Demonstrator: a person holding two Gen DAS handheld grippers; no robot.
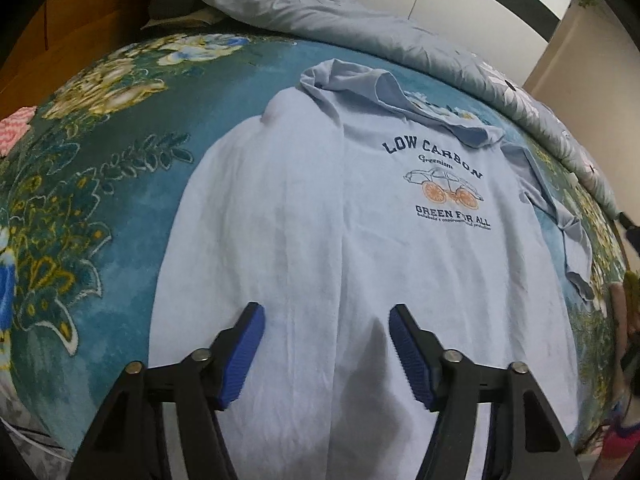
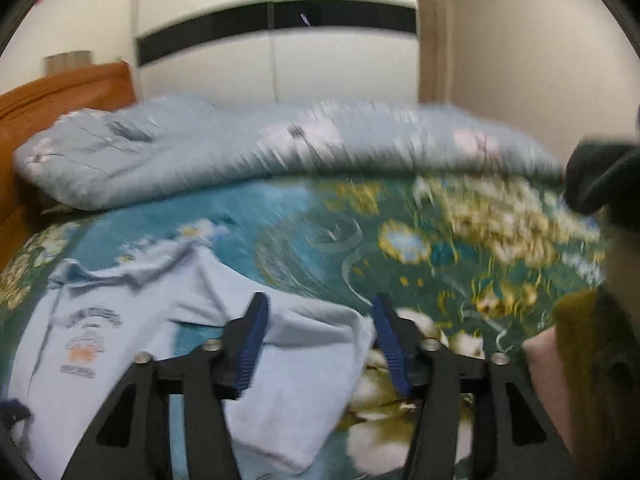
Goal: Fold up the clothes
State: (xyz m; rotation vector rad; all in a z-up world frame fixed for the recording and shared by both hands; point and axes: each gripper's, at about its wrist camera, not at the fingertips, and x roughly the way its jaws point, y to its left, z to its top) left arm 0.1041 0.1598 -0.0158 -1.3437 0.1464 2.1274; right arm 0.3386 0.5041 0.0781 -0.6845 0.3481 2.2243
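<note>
A pale blue T-shirt (image 1: 320,208) with dark "LOW CARBON" lettering and an orange-wheeled car print lies spread on the bed, hem nearest the left wrist camera. My left gripper (image 1: 326,310) hovers just over the hem area, blue pads apart with only flat cloth under them. The collar end is bunched at the far side. In the blurred right wrist view the same T-shirt (image 2: 120,320) lies at lower left, and its sleeve (image 2: 304,344) rests on the blanket. My right gripper (image 2: 318,300) stands open above that sleeve, nothing pinched between its fingers.
A teal floral blanket (image 1: 100,168) covers the bed. A rumpled light blue duvet (image 1: 360,28) lies along the far side, a wooden headboard (image 2: 60,92) at the left. A pink cloth (image 1: 14,128) sits at the left edge. White wardrobe doors stand behind.
</note>
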